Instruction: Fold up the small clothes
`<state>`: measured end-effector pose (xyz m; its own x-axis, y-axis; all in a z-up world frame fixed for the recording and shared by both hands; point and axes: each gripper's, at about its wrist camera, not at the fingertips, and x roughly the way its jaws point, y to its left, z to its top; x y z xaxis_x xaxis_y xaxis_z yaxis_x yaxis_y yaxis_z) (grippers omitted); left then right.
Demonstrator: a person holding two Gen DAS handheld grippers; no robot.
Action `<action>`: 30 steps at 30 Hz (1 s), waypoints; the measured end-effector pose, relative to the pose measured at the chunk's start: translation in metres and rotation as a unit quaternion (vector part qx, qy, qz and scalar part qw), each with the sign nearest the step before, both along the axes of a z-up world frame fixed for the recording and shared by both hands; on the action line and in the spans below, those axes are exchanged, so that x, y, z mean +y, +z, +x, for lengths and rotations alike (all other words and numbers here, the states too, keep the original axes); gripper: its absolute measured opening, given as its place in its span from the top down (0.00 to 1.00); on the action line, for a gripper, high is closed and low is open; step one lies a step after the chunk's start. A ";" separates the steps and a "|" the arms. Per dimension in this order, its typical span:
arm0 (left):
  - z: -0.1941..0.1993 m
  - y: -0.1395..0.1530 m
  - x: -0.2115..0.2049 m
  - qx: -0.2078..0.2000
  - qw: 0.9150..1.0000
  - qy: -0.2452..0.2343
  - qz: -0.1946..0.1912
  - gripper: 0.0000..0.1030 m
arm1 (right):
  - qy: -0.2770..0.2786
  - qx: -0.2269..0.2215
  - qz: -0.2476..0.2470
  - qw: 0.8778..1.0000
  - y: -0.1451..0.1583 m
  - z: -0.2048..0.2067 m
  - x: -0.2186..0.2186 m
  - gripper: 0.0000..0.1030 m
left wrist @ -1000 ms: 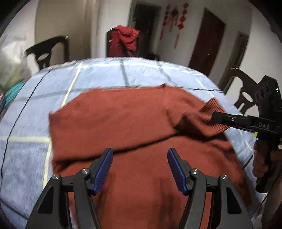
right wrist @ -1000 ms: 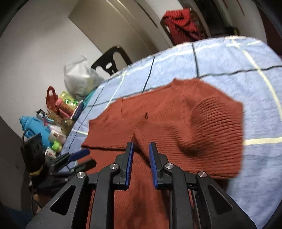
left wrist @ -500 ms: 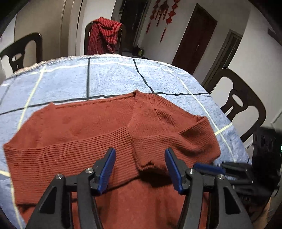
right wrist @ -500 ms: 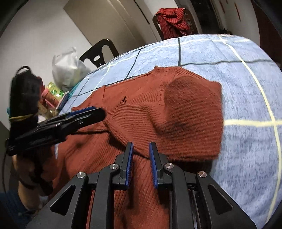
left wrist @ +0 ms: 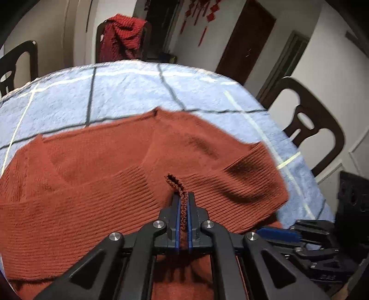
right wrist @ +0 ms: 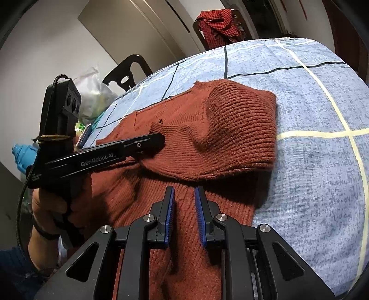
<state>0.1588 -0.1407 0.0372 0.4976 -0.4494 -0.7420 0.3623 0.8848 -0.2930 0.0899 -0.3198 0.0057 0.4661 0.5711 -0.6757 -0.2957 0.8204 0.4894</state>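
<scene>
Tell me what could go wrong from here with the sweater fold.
1. The left tongs pinch only a thin ridge of the sweater; it may slip out on a pull.
2. The right tongs are open over the sweater and hold nothing, so a one-sided pull could drag or skew it.
3. The folded sleeve lies near the edge of the tablecloth and could slide off.

Rust ribbed sweater [left wrist: 96, 175], sleeves folded inward

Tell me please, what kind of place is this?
Probably a home dining room: a table under a blue checked cloth, dark dining chairs around it, and red hanging decorations beside a wooden door.
</scene>
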 end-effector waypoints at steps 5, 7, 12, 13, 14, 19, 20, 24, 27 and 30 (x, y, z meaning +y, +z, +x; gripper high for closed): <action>-0.001 0.034 0.023 -0.045 0.998 0.008 -0.049 0.95 | -0.008 -0.007 -0.006 1.000 0.004 0.001 -0.004 0.82; 0.002 0.035 0.033 -0.048 0.998 0.022 -0.046 0.95 | -0.012 -0.009 -0.007 1.000 0.005 0.002 -0.006 0.82; 0.009 0.008 0.051 -0.010 0.999 0.049 -0.020 0.95 | -0.019 -0.002 -0.009 1.000 0.000 0.007 -0.007 0.82; 0.007 0.003 0.053 -0.008 0.999 0.051 -0.014 0.94 | -0.019 -0.003 -0.010 1.000 0.001 0.007 -0.007 0.82; 0.008 -0.001 0.057 -0.004 0.998 0.056 -0.013 0.94 | -0.020 -0.004 -0.012 1.000 0.002 0.007 -0.008 0.82; 0.008 -0.007 0.066 0.013 0.997 0.071 -0.030 0.94 | -0.027 -0.017 -0.020 0.999 0.011 0.009 -0.010 0.82; 0.009 -0.006 0.066 0.016 0.997 0.070 -0.032 0.94 | -0.029 -0.019 -0.023 0.999 0.012 0.010 -0.009 0.82; 0.012 -0.003 0.067 0.032 0.996 0.071 -0.048 0.94 | -0.036 -0.021 -0.048 0.998 0.010 0.019 -0.005 0.82; 0.010 0.001 0.066 0.031 0.996 0.071 -0.047 0.94 | -0.057 -0.025 -0.066 0.996 0.010 0.023 -0.009 0.82; 0.007 -0.001 0.067 0.034 0.996 0.070 -0.041 0.94 | -0.088 -0.029 -0.082 0.992 0.014 0.018 -0.023 0.82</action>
